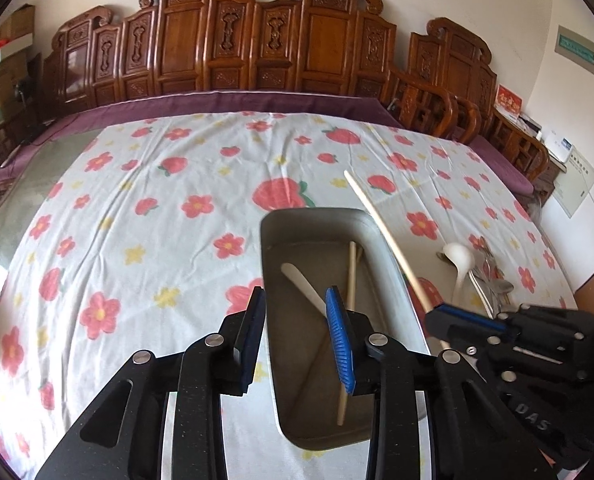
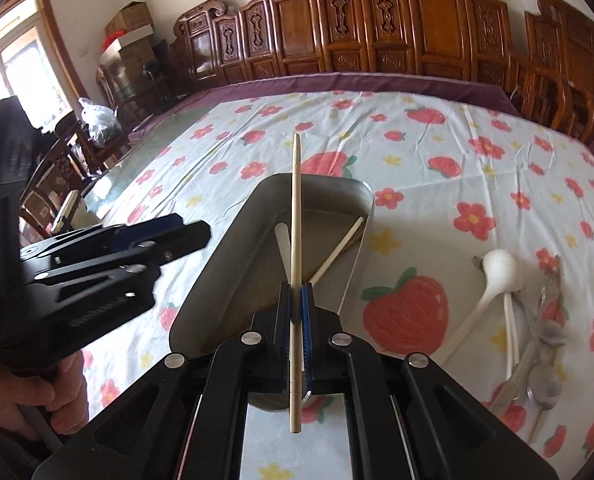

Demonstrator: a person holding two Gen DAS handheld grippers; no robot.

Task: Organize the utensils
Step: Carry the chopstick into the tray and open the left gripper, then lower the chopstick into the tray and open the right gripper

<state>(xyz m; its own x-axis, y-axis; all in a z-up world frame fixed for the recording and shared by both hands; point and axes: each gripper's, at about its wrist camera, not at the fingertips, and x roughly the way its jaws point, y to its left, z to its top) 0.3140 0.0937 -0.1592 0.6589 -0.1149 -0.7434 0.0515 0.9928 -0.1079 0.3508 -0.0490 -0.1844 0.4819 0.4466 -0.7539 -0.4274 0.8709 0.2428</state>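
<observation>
Chopstick held over the metal tray on a flower-print table

In the right wrist view, the left gripper (image 2: 201, 232) sits at the left of the frame, its jaws parted with nothing between them, beside the grey rectangular metal tray (image 2: 233, 240) at centre. The right gripper (image 2: 296, 304) is clamped on a pale wooden chopstick (image 2: 296, 208) that points up the frame over the tray's near end. A second chopstick (image 2: 339, 250) and a flat pale utensil (image 2: 282, 236) lie inside the tray. At lower right, a white ladle (image 2: 497, 270) and a heap of metal spoons (image 2: 545, 344) rest on the tablecloth (image 2: 437, 208), apart from the tray. Bare cloth stretches beyond the tray to the carved wooden chairs (image 2: 429, 32) along the top.
</observation>
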